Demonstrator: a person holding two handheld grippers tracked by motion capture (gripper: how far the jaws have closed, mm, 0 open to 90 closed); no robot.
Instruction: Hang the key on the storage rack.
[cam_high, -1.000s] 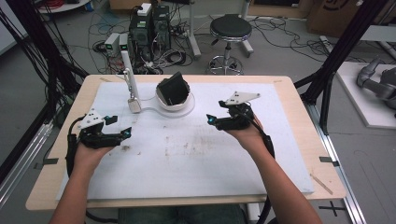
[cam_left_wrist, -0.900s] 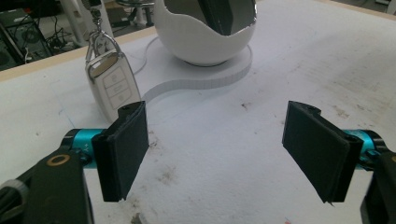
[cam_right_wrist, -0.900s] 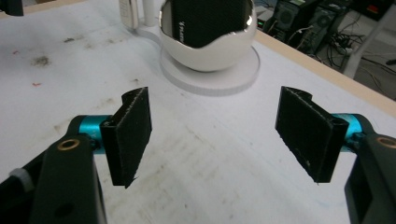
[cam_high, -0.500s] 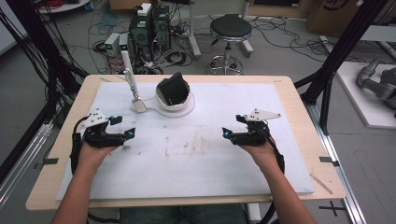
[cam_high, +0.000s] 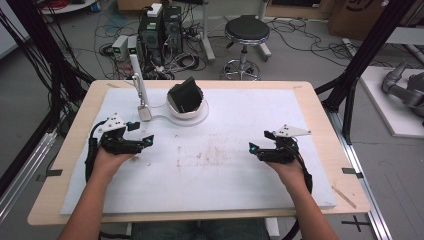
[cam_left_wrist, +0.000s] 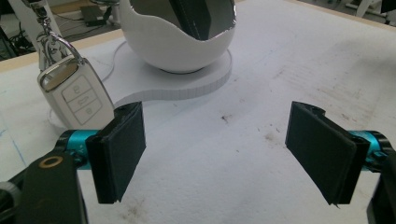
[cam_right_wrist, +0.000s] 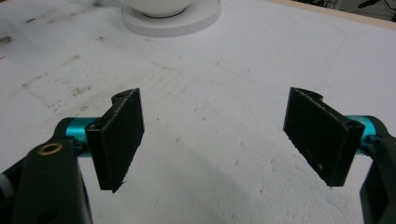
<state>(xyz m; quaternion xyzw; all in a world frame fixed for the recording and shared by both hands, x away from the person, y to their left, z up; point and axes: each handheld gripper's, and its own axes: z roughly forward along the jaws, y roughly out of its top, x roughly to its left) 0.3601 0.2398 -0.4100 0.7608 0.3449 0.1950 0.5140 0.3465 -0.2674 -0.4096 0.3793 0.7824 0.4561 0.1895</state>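
the high view takes in the whole bench (cam_high: 325, 165) with its white foam mat (cam_high: 225, 165), the left tongs (cam_high: 148, 142) low on the left side of the mat and the right tongs (cam_high: 253, 148) on the right side, well apart, each in a hand coming in from the near edge. far from both, at the far middle of the mat, stands a white egg-shaped holder (cam_high: 186, 105) on a flat white base, with a dark thing leaning inside it, and just left of it a white post (cam_high: 137, 80) from which a car key fob (cam_high: 145, 113) hangs down to the mat. the left gripper view brings this close: the key fob (cam_left_wrist: 77, 93) with its three buttons and metal ring lies just beyond the left pad, apart from it, and the holder (cam_left_wrist: 180, 37) rises behind, its base touching the mat (the dark insert shows through the broken-shell rim). the left tongs (cam_left_wrist: 224, 149) stand wide apart with nothing between them but stained foam. the right gripper view shows the right tongs (cam_right_wrist: 215, 135) spread wide too, having just been opening, bare mat between them, and the holder's base (cam_right_wrist: 173, 21) far off at the top. past the bench, on the floor, are a round stool (cam_high: 246, 31), computer boxes (cam_high: 160, 27) and tangled cables.
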